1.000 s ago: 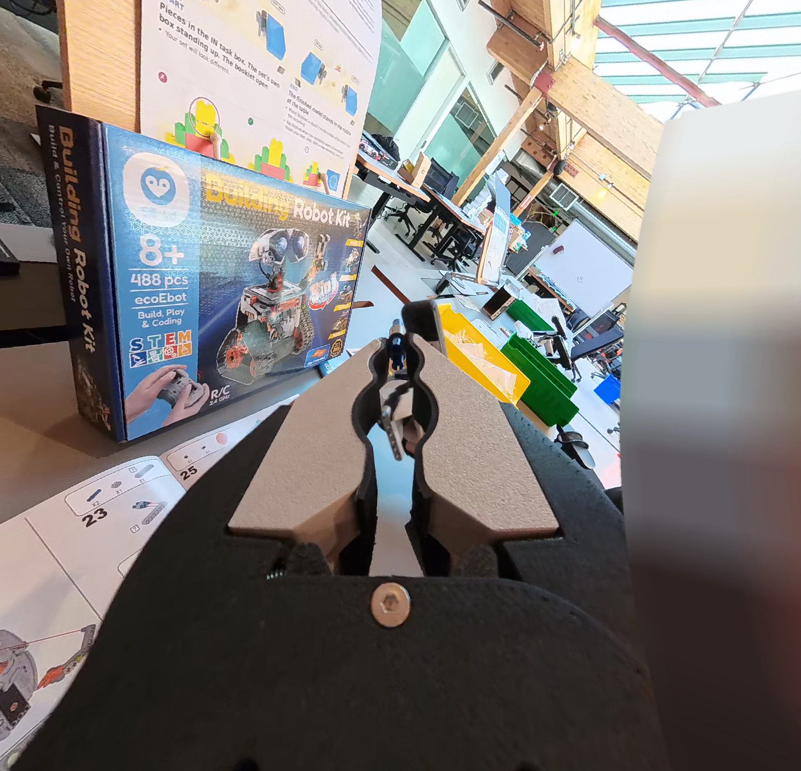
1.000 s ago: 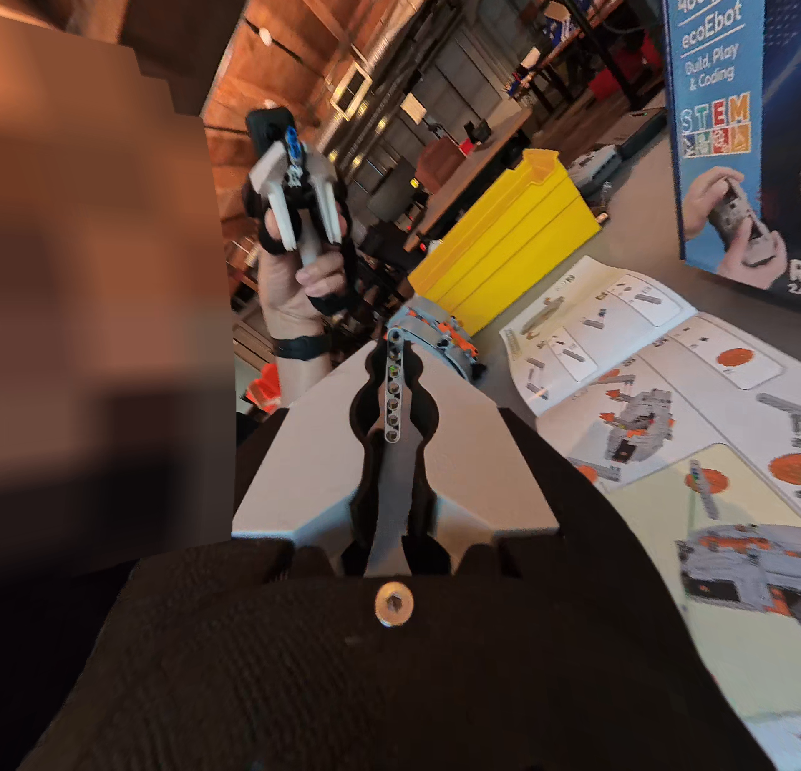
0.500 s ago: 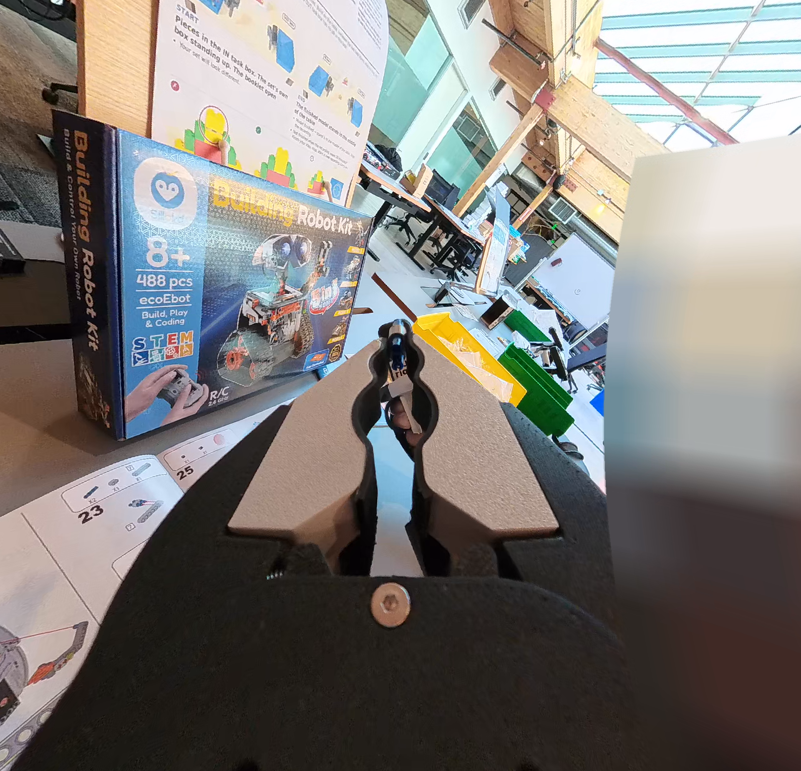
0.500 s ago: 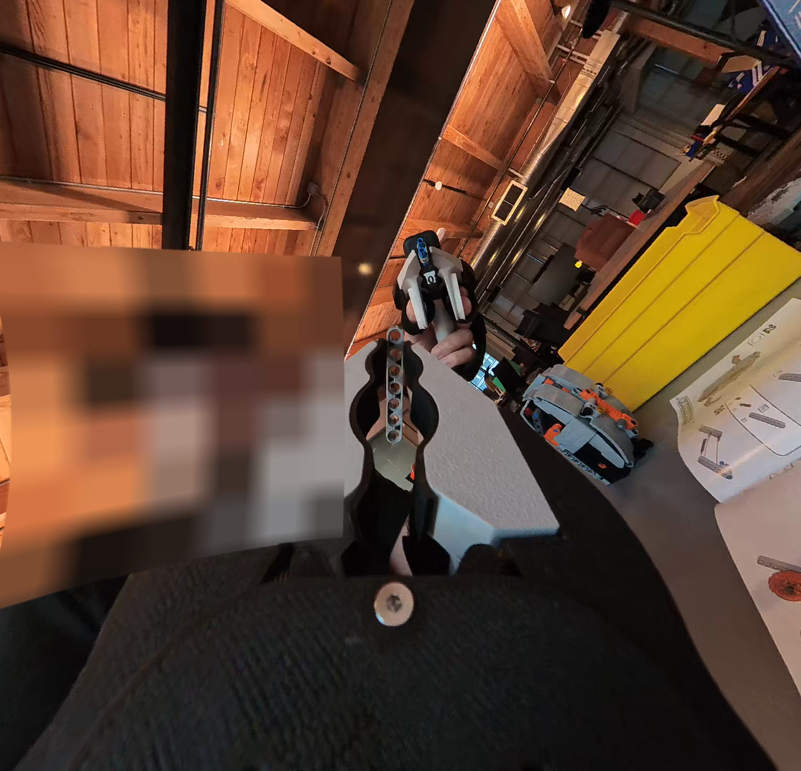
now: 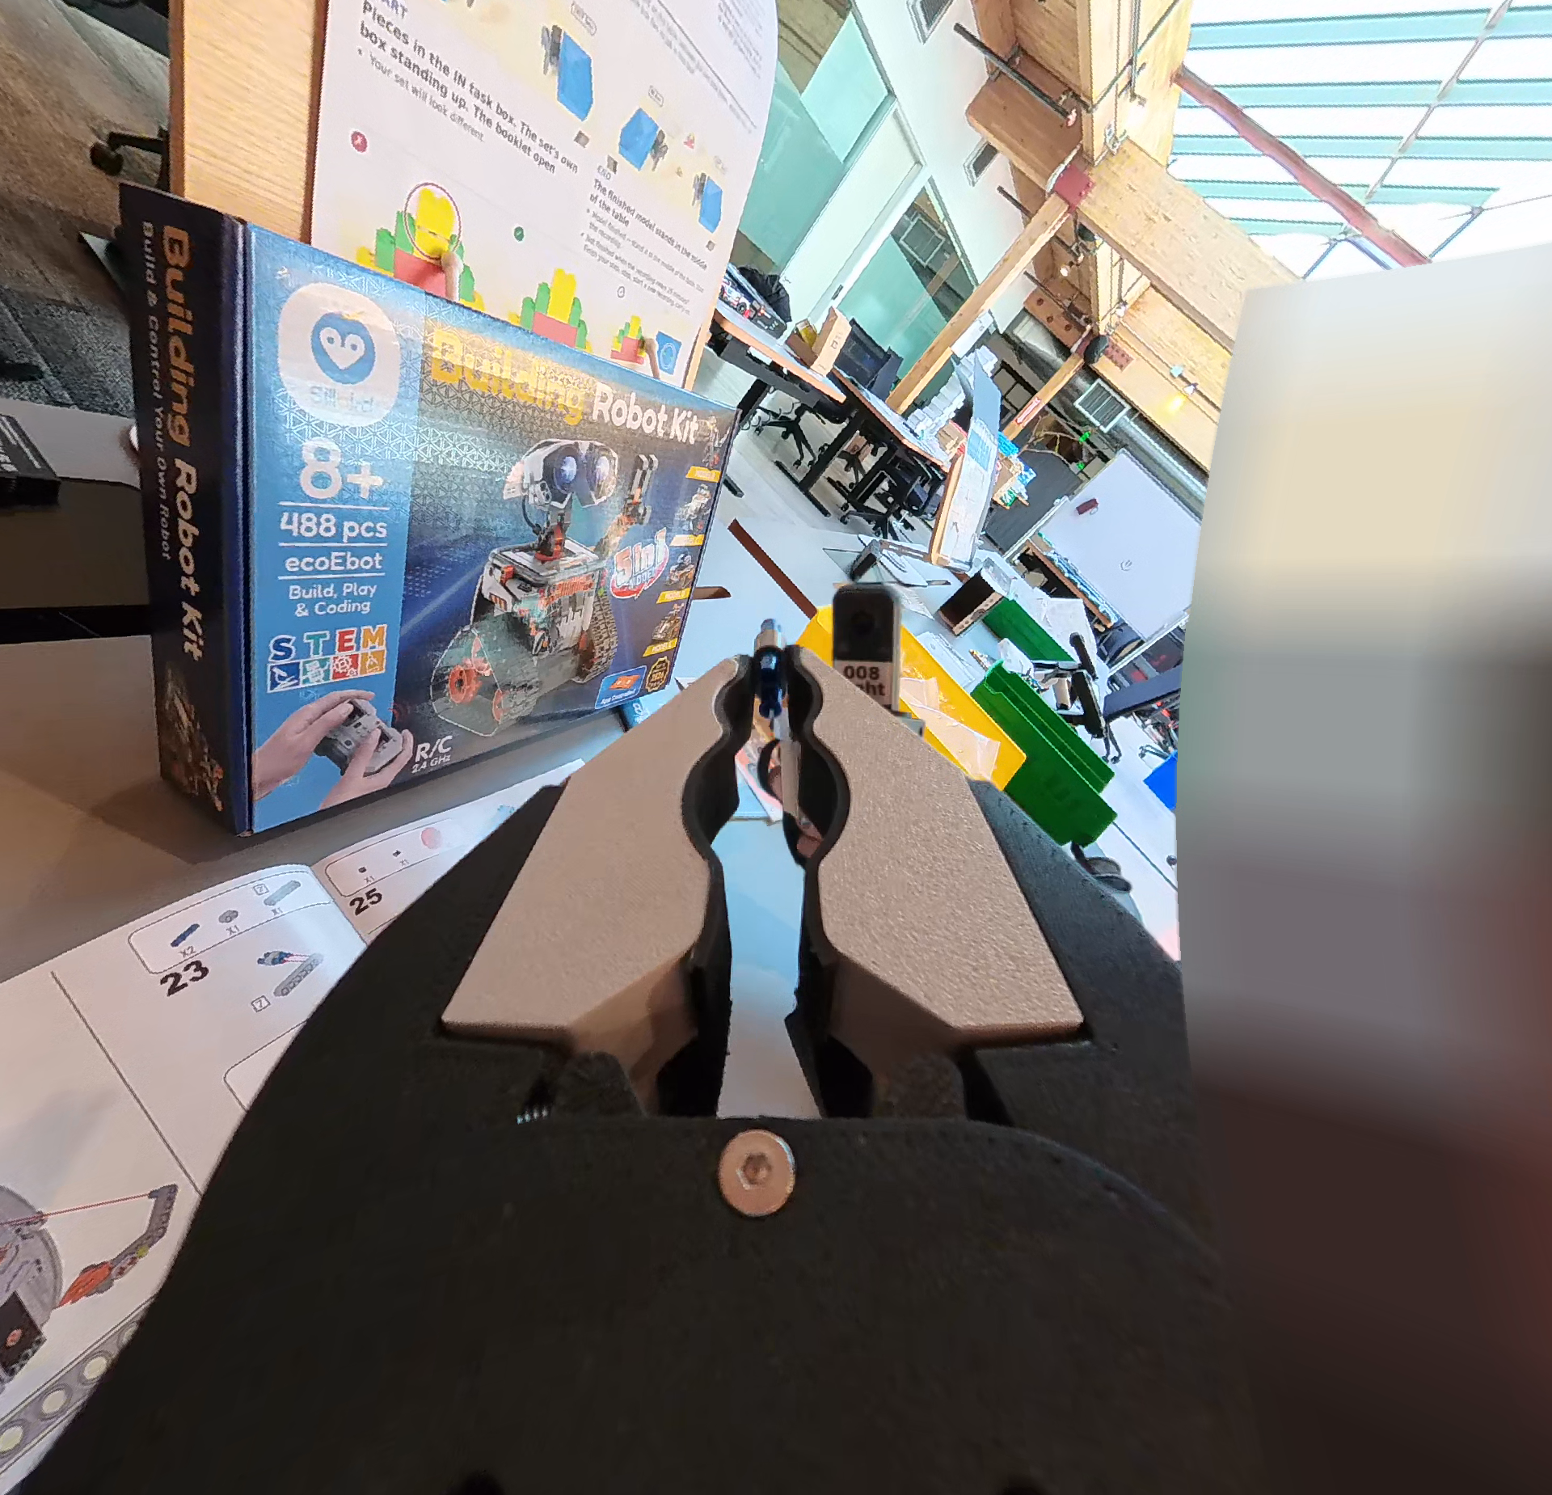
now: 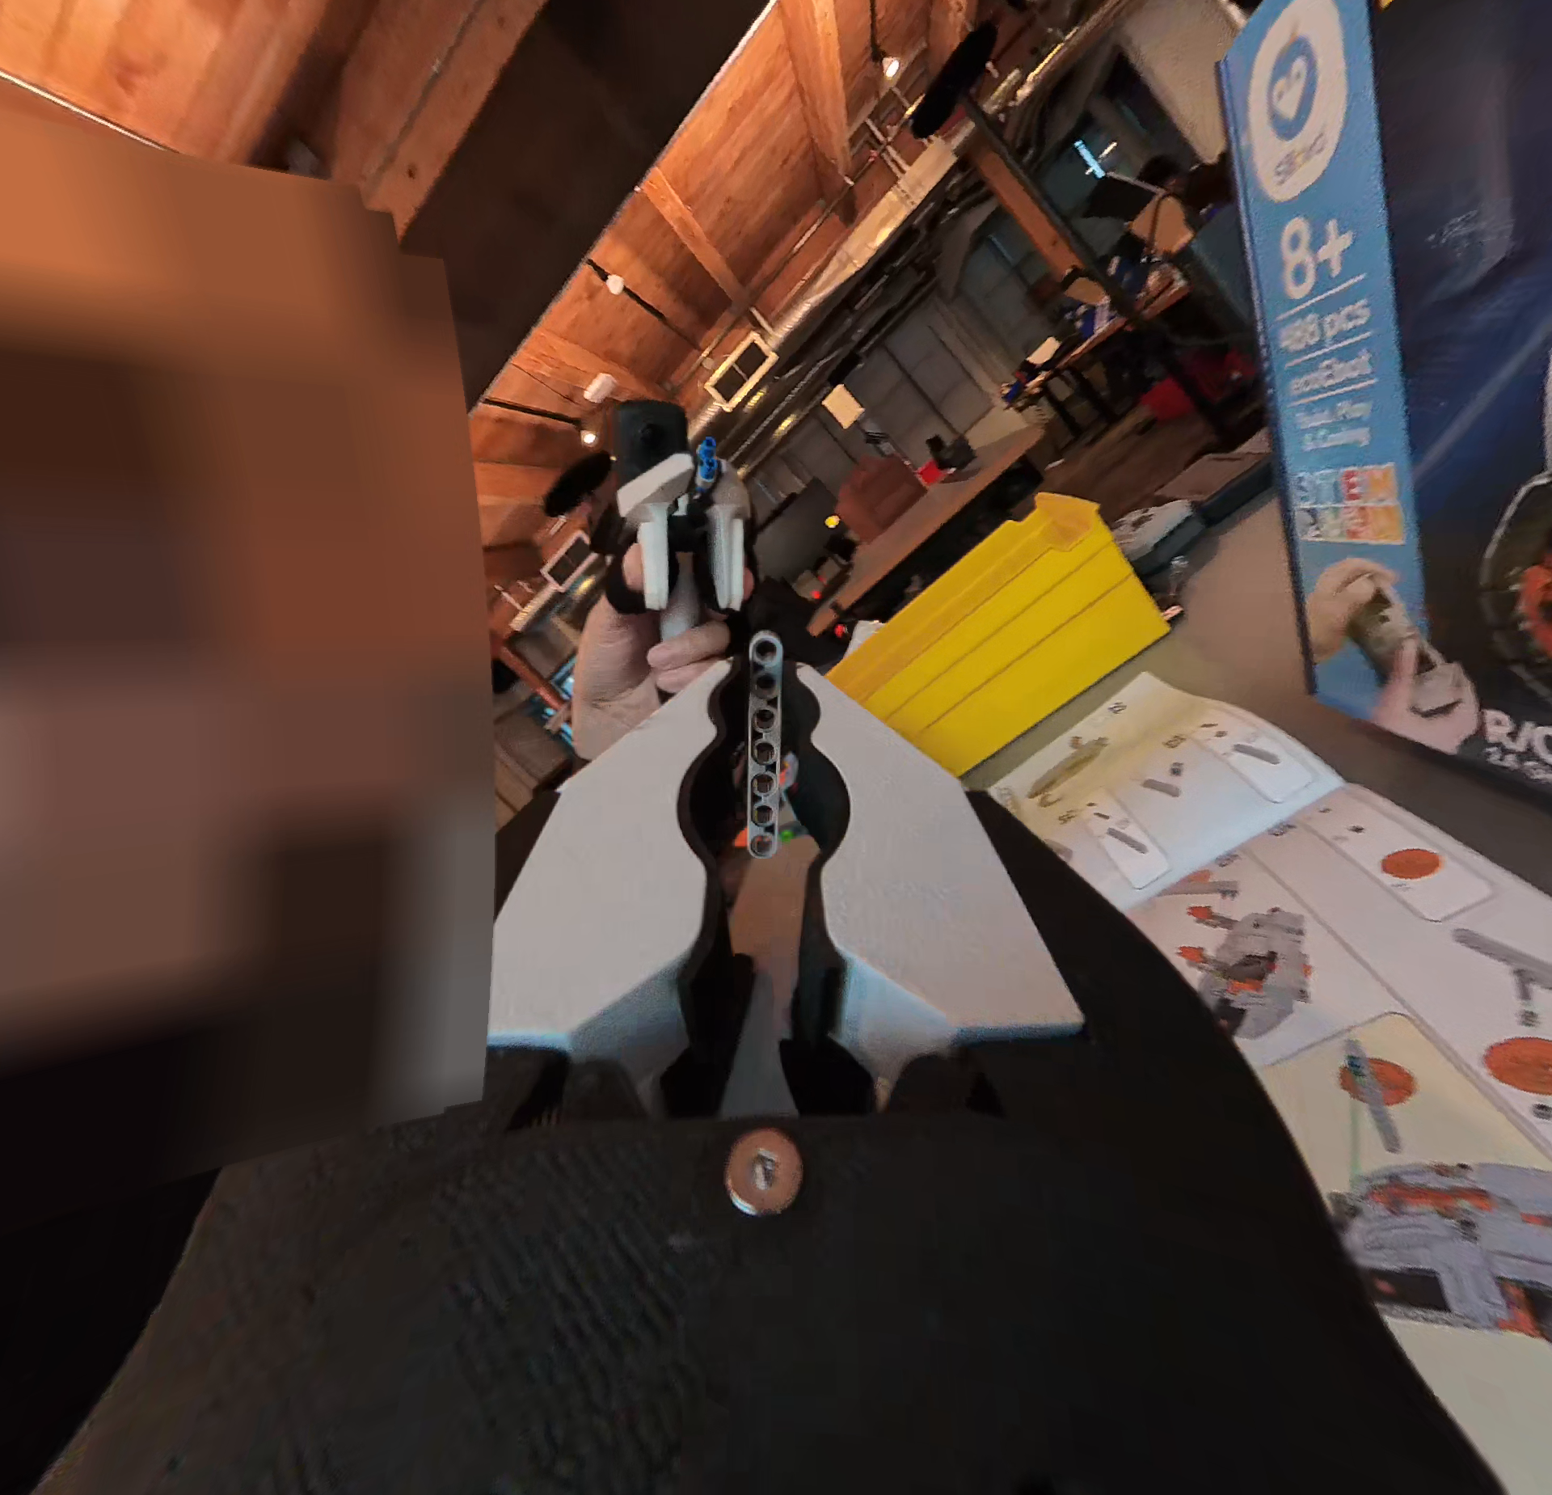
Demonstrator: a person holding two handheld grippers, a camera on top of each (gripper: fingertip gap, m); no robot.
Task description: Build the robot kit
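In the left wrist view my left gripper (image 5: 768, 665) is shut on a small blue pin (image 5: 767, 682) that sticks out past its tips. In the right wrist view my right gripper (image 6: 764, 682) is shut on a grey beam with a row of holes (image 6: 764, 753), held upright. Both are raised above the table and face each other. The left gripper (image 6: 697, 522), held by a hand (image 6: 621, 665), shows just beyond the beam with the blue pin (image 6: 708, 455) at its tips. The right gripper's camera (image 5: 865, 640) shows just right of the left tips.
A blue robot kit box (image 5: 420, 531) stands on the table, also in the right wrist view (image 6: 1428, 363). An open instruction booklet (image 5: 168, 993) (image 6: 1260, 867) lies before it. A yellow bin (image 6: 999, 640) (image 5: 949, 715) and green bins (image 5: 1050, 749) stand farther back.
The right gripper has tilted back down from the ceiling towards the table, beam still held. The left gripper now looks nearer to it. The left view has barely shifted.
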